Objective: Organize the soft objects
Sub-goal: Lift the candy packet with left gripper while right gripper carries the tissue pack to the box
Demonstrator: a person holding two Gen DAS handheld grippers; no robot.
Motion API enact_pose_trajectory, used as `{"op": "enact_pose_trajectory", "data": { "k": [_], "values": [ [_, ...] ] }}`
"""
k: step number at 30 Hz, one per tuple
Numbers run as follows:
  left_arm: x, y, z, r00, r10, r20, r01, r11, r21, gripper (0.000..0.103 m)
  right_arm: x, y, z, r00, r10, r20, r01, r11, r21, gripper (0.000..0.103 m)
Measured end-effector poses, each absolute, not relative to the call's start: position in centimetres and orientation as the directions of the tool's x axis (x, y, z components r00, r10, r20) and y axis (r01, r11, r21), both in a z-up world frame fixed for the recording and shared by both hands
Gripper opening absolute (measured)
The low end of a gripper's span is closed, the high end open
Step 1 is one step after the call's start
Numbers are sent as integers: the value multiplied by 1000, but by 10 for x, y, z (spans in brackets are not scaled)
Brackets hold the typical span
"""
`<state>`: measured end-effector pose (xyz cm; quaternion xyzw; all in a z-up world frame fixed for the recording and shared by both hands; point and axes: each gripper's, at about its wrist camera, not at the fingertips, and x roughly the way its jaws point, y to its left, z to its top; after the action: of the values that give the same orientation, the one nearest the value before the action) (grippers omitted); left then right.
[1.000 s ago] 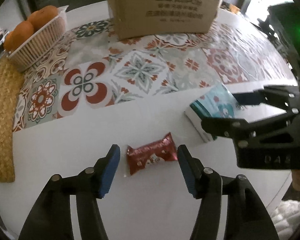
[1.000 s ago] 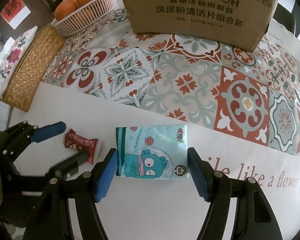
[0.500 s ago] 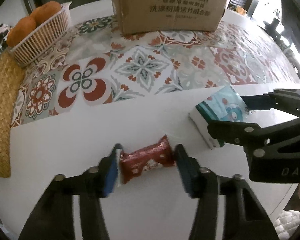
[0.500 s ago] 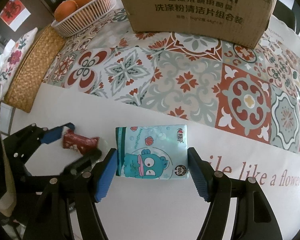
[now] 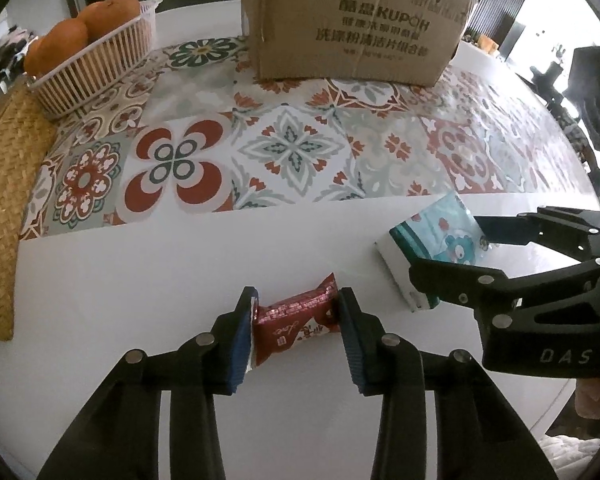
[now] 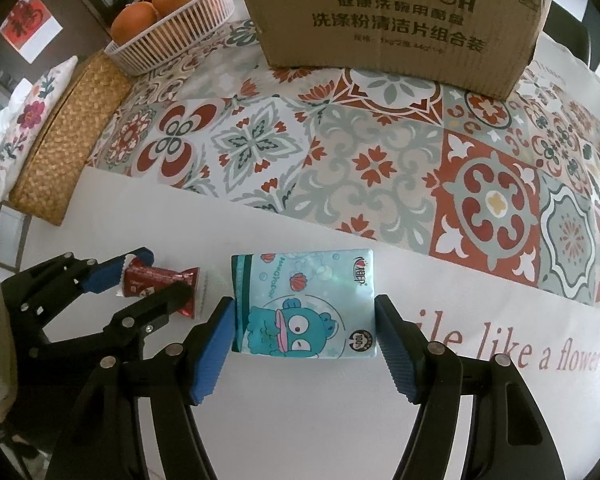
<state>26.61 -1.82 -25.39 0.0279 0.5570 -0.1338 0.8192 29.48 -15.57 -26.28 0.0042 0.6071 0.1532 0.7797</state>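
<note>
The left claw (image 5: 296, 320) is pinching a red snack packet (image 5: 296, 322) that is lying on the near white part of the desk (image 5: 140, 280), its jaws having just been closing until both blue pads are pressing the wrapper's ends. The right claw (image 6: 305, 328) is standing spread around a teal tissue pack (image 6: 304, 304), which is resting flat on the desk just right of the packet, its pads lying just beside the pack's sides, with contact not determinable. A cardboard box (image 6: 388, 20) and a white basket of oranges (image 6: 172, 36) are sitting at the far side on the patterned cloth (image 6: 380, 160).
</note>
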Motion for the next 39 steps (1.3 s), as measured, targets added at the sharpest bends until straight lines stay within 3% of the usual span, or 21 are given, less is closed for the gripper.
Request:
{"op": "enact_pose_trajectory", "data": {
  "k": [39],
  "values": [
    [323, -38, -137, 603, -235, -762, 252, 963, -98, 40, 326, -195, -149, 540, 193, -819, -126, 981, 148, 69]
  ]
}}
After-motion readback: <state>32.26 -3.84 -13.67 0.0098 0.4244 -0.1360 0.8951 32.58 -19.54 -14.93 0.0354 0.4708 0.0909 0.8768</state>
